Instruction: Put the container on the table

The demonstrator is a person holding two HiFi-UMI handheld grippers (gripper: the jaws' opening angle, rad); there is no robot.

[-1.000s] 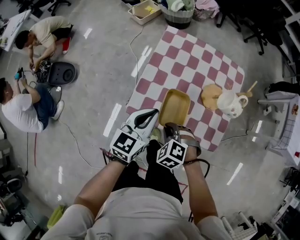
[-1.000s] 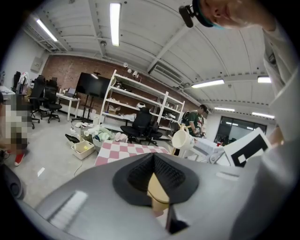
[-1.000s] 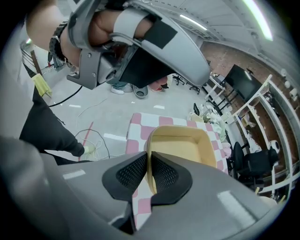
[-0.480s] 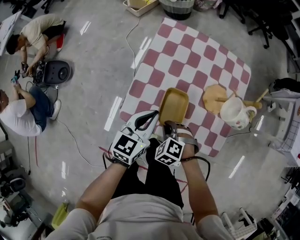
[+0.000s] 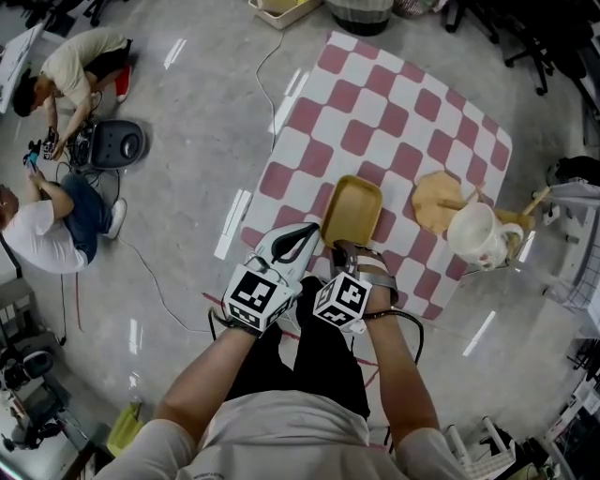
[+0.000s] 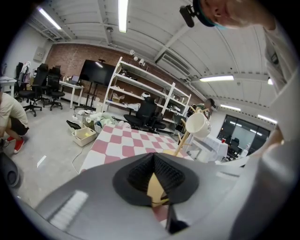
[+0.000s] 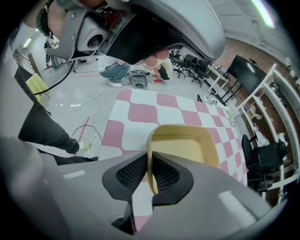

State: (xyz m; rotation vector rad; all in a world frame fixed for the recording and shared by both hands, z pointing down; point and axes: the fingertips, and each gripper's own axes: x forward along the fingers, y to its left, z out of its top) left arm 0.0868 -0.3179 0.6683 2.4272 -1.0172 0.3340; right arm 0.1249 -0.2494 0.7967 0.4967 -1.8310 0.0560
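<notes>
The yellow container, a shallow rounded tray, hangs over the near edge of the pink-and-white checkered table. My right gripper is shut on its near rim; in the right gripper view the rim runs between the dark pads and the container stretches away over the cloth. My left gripper sits at the container's near left corner. In the left gripper view its jaws meet with a yellow wedge of the container between them. Whether the container's bottom touches the table is not visible.
A white mug hangs on a wooden stand at the table's right side. Two people sit on the floor at the far left among gear and cables. Baskets stand beyond the table.
The container stays held in both grippers at the table's near edge. The head view has shifted a little, so the table and mug stand sit further right in the picture.
</notes>
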